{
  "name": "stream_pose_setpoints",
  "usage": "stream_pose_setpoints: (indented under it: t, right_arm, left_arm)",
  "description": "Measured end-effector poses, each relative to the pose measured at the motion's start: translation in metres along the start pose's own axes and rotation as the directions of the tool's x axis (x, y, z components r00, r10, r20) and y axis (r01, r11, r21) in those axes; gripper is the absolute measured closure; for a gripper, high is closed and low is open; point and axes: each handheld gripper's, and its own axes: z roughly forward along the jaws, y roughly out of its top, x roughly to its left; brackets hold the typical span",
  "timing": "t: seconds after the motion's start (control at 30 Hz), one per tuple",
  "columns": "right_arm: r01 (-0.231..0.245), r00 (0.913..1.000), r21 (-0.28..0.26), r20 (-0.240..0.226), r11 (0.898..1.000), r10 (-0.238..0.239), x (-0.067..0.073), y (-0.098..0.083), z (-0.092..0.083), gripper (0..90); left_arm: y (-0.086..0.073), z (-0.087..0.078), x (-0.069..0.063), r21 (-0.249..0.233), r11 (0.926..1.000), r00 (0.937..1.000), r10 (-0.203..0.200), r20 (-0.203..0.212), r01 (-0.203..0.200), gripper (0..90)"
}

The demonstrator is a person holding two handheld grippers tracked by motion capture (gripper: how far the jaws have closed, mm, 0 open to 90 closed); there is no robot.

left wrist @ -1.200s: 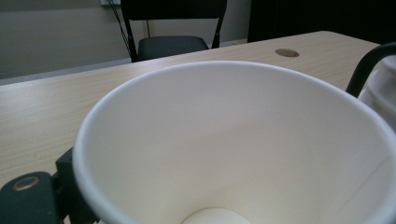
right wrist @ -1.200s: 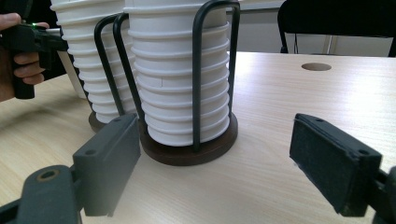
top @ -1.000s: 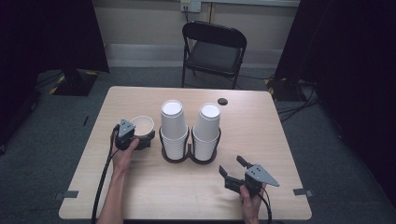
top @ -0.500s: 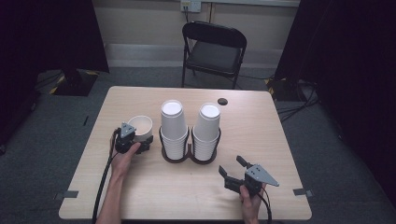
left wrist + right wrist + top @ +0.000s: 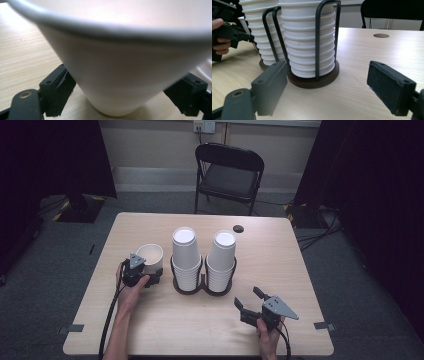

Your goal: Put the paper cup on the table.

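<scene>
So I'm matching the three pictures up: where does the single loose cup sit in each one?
High view: cup left of centre, at the left hand-held gripper.
Left gripper view: cup across the frame, close up between the jaws.
Right gripper view: sliver of cup at upper left, behind the stacks.
Shared landmark: the black cup holder.

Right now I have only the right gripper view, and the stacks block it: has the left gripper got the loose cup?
Observer: Yes. The left gripper has just been closing its jaws, and they now press the cup low on both sides.
Operator: Is it lifted?
Observer: No, its base rests on the table.
Operator: Upright?
Observer: Upright, mouth up, nothing inside, just left of the left stack of cups in the high view.
</scene>
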Motion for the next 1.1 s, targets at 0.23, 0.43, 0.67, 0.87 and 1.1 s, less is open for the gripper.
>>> stream_pose_setpoints:
  t: [0.23,0.43,0.67,0.87,1.1]
  right_arm:
    - [-0.001,1.0,-0.003,0.004,1.0,0.001,0.0,0.0,0.0,15.7]
    - [-0.001,1.0,-0.003,0.006,1.0,0.001,0.0,0.0,0.0,15.7]
    - [0.002,1.0,-0.006,0.005,1.0,-0.002,0.0,0.0,0.0,15.7]
    - [0.002,1.0,-0.005,0.005,1.0,-0.002,0.0,0.0,0.0,15.7]
    - [0.005,1.0,-0.007,0.009,1.0,-0.005,0.001,0.0,-0.001,15.8]
  left_arm:
    - [-0.008,-0.011,0.001,-0.015,0.9999,1.0,0.003,0.001,-0.003,15.6]
    - [-0.013,-0.021,0.0,-0.029,0.9994,0.9996,-0.019,0.023,0.02,15.5]
    - [-0.022,-0.033,-0.006,-0.068,0.9953,0.9972,-0.067,0.034,0.069,15.6]
    - [-0.024,-0.05,-0.014,-0.13,0.9905,0.9963,-0.034,0.078,0.044,15.5]
    - [-0.03,-0.069,-0.031,-0.191,0.9816,0.9891,0.023,0.146,0.005,15.4]
